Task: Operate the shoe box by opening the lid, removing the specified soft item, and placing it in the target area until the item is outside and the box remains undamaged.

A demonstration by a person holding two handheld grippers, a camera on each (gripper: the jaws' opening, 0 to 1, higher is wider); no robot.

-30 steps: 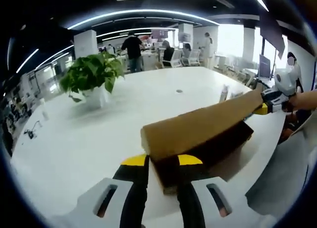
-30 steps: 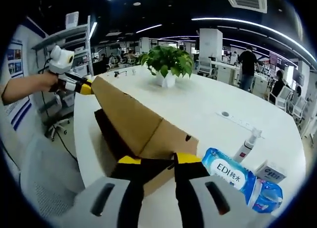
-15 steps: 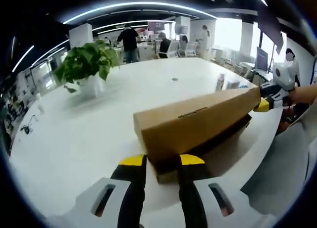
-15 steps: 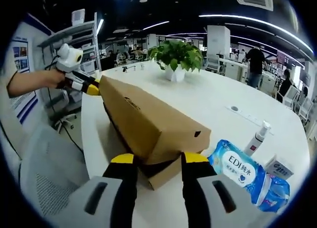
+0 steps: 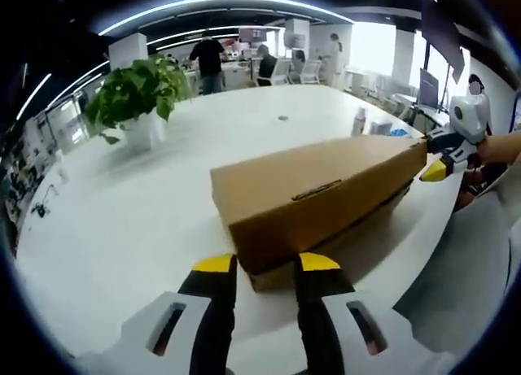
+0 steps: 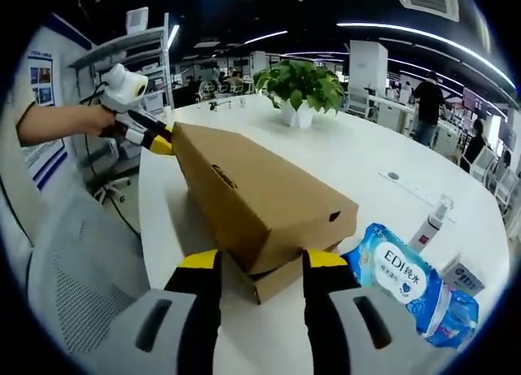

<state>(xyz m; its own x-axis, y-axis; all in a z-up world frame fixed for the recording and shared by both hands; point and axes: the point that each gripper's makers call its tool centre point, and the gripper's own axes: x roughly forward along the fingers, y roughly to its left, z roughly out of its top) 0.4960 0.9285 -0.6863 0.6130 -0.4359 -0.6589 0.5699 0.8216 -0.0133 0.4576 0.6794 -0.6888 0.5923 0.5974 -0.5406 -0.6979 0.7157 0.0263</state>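
The shoe box [image 5: 321, 200] lies on the white table [image 5: 146, 220], its lid [image 6: 260, 192] down over the base with a slim gap showing at the near end. The left gripper [image 5: 264, 265] and the right gripper [image 6: 262, 261] each meet an opposite end of the box, jaws apart, nothing clamped. Judging from this, the lid should be raised evenly from both ends, so the cardboard does not crease. At three o'clock of the right gripper view lie a blue wipes pack [image 6: 403, 281] and spray bottle [image 6: 430, 222], close enough to be nudged; a potted plant [image 5: 134, 102] stands well apart at ten o'clock in the left gripper view.
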